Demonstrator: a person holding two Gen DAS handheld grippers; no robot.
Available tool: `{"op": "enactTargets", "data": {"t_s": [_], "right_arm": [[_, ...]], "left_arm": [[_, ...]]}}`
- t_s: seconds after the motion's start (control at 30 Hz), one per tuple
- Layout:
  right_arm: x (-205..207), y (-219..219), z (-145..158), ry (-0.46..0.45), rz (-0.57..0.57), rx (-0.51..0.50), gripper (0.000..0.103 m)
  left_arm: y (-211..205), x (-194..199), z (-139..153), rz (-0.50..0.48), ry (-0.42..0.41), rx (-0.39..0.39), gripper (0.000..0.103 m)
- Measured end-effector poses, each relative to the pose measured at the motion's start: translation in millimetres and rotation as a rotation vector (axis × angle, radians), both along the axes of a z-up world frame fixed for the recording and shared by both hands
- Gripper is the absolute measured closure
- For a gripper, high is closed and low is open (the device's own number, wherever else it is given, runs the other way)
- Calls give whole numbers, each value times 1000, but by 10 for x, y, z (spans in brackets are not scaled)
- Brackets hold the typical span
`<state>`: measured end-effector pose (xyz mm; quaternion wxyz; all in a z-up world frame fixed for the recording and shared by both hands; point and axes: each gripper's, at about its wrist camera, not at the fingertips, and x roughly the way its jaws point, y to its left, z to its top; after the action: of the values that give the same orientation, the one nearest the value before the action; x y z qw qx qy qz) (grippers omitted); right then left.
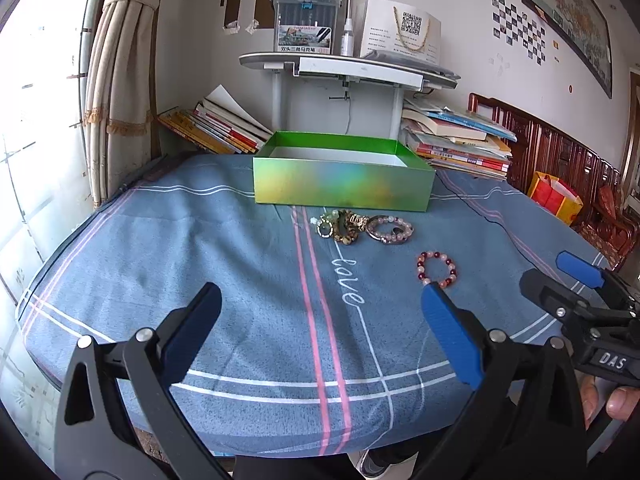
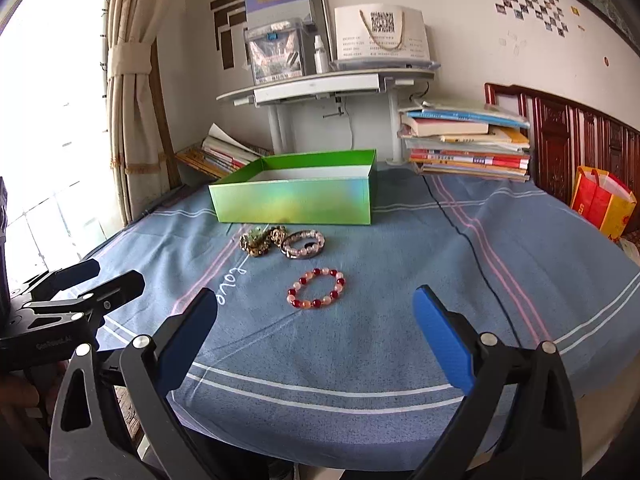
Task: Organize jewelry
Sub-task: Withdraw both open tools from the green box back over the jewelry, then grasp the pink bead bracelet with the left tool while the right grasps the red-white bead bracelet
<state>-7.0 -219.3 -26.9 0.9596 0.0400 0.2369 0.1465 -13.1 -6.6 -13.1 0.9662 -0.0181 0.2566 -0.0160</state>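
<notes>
A red and pink bead bracelet [image 2: 316, 289] lies alone on the blue cloth, also in the left wrist view [image 1: 437, 269]. Behind it lies a cluster: a pale pink bead bracelet with a metal bangle [image 2: 304, 243] and gold and green pieces [image 2: 260, 241], also in the left wrist view [image 1: 390, 229]. An open, empty green box [image 2: 294, 196] stands behind them, also seen in the left wrist view [image 1: 344, 184]. My left gripper [image 1: 320, 312] is open and empty above the cloth's near part. My right gripper [image 2: 316, 312] is open and empty, just short of the red bracelet.
The table carries a blue cloth [image 2: 400, 280] with pink and white stripes. Stacks of books [image 2: 468, 148] and a small white shelf [image 2: 320, 84] stand behind the box. A black cable [image 2: 472, 248] crosses the cloth on the right. A red and yellow bag [image 2: 600, 200] stands at far right.
</notes>
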Motion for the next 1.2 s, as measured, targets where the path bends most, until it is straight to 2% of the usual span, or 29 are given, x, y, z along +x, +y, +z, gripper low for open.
{"op": "enactTargets", "data": {"t_s": [0.17,0.2,0.23,0.33,0.43,0.57,0.6,0.63,0.77,0.8,0.83,0.93,1.03,1.2], "right_arm": [[433,-8,-59,84,-49,-56,8],[516,-7,-74,99,-59,-65,15],[586,-2,-84,116,-66,-77,27],[870,97,-167,195,-35,-129,47],[1044,196,-257,244,-16,-170,55],[1237,292,-385,324,14,-191,59],[1267,308,-419,341,22,-191,64],[1292,314,-441,349,23,-187,69],[1385,325,-442,352,10,-190,77],[1394,327,-444,352,17,-186,89],[1393,341,-440,351,25,-187,95],[1391,325,-433,342,34,-171,95],[1359,211,-406,330,32,-103,95],[1324,-55,-346,300,-14,-47,95]], "left_arm": [[30,104,-60,3,18,-6,4],[35,125,-70,3,21,-7,4],[37,151,-80,3,26,-7,4],[43,252,-110,1,40,-3,4],[45,340,-122,-2,53,1,4],[49,487,-129,-10,67,12,4],[48,526,-127,-12,72,14,4],[47,560,-126,-14,76,15,4],[5,729,-126,-32,96,36,4],[-9,764,-126,-37,100,40,4],[-36,821,-124,-51,107,44,4],[-135,935,-108,-96,110,63,4],[-293,1095,-91,-161,115,100,5],[-720,1388,-106,-257,117,200,6]]}}
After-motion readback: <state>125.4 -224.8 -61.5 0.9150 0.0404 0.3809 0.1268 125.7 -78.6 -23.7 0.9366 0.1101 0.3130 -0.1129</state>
